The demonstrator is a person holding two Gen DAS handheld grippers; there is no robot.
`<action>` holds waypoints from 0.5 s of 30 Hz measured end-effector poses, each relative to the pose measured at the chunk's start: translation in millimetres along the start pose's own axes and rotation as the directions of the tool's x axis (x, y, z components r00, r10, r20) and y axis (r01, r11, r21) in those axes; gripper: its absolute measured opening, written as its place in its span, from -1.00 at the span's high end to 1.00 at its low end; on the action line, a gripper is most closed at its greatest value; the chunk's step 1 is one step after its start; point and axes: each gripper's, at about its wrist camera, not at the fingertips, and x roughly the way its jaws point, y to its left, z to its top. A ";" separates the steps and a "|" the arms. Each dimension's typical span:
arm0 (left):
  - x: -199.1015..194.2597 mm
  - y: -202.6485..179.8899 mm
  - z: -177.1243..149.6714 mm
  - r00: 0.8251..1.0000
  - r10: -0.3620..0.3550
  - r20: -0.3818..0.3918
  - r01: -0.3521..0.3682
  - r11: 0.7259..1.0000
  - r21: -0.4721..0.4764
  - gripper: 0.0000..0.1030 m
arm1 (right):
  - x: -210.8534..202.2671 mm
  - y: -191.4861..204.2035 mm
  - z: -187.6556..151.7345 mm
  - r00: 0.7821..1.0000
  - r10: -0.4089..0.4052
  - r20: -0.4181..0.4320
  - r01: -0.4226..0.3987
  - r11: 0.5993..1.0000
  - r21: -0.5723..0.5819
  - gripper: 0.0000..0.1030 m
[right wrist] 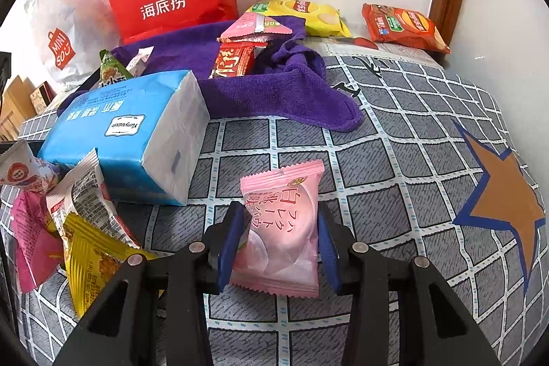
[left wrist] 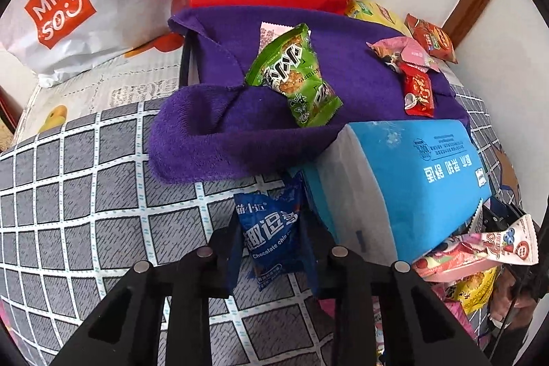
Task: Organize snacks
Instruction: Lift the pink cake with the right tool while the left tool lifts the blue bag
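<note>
You've got a snack in each hand here. Your left gripper [left wrist: 272,237] is clamped on the blue chocolate chip cookie packet [left wrist: 269,234], just above the checked grey tablecloth [left wrist: 85,194] beside the blue tissue pack [left wrist: 411,180]. Your right gripper [right wrist: 279,239] pinches the pink peach-flavour packet [right wrist: 281,225] across its puffy middle. Both look feather-light, crinkly and slick, with air-filled film that'll squirm, and contents that probably crush. I'd keep the squeeze gentle and stay on the body, not the flimsy crimped ends. The purple towel [left wrist: 212,139] behind is soft and fuzzy.
</note>
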 end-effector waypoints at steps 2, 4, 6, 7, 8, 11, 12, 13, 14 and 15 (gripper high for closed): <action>-6.8 3.4 -4.8 1.000 0.001 0.007 -0.001 1.000 0.001 0.47 | -1.8 -1.7 -0.4 1.000 0.005 -0.004 -0.005 1.000 0.010 0.20; -12.0 4.9 -7.9 1.000 0.002 0.014 -0.003 1.000 0.002 0.47 | -5.2 -3.0 -1.9 1.000 0.007 -0.005 -0.007 1.000 0.019 0.21; -18.0 7.2 -11.8 1.000 0.003 0.020 -0.003 1.000 0.001 0.47 | -9.0 -3.9 -2.9 1.000 0.006 -0.002 -0.006 1.000 0.023 0.22; -20.8 8.2 -13.4 1.000 0.001 0.022 -0.001 1.000 -0.002 0.47 | -11.9 -4.3 -3.3 1.000 0.002 0.000 -0.002 1.000 0.026 0.22; -21.2 7.5 -12.6 1.000 -0.001 0.024 0.001 1.000 -0.006 0.47 | -15.4 -5.0 -3.3 1.000 0.001 0.004 -0.001 1.000 0.030 0.22; -28.3 10.6 -15.6 1.000 -0.006 0.031 0.006 1.000 -0.020 0.47 | -28.0 -7.5 -1.3 1.000 0.008 0.022 -0.009 0.999 0.044 0.22; -31.4 11.5 -17.0 0.999 -0.006 0.034 0.007 1.000 -0.024 0.47 | -31.4 -7.5 -0.7 1.000 0.006 0.027 -0.007 0.999 0.045 0.22; -32.7 10.5 -16.8 0.999 -0.007 0.037 0.008 1.000 -0.027 0.47 | -37.0 -7.3 0.6 0.999 0.000 0.037 -0.002 0.999 0.046 0.22; -36.6 11.6 -18.3 0.999 -0.012 0.042 0.014 0.999 -0.031 0.47 | -41.7 -7.0 1.6 0.999 -0.003 0.046 0.001 0.999 0.046 0.22; -38.7 11.6 -18.5 0.999 -0.017 0.044 0.018 0.999 -0.034 0.47 | -47.2 -6.5 2.6 0.998 -0.004 0.056 0.001 0.999 0.045 0.22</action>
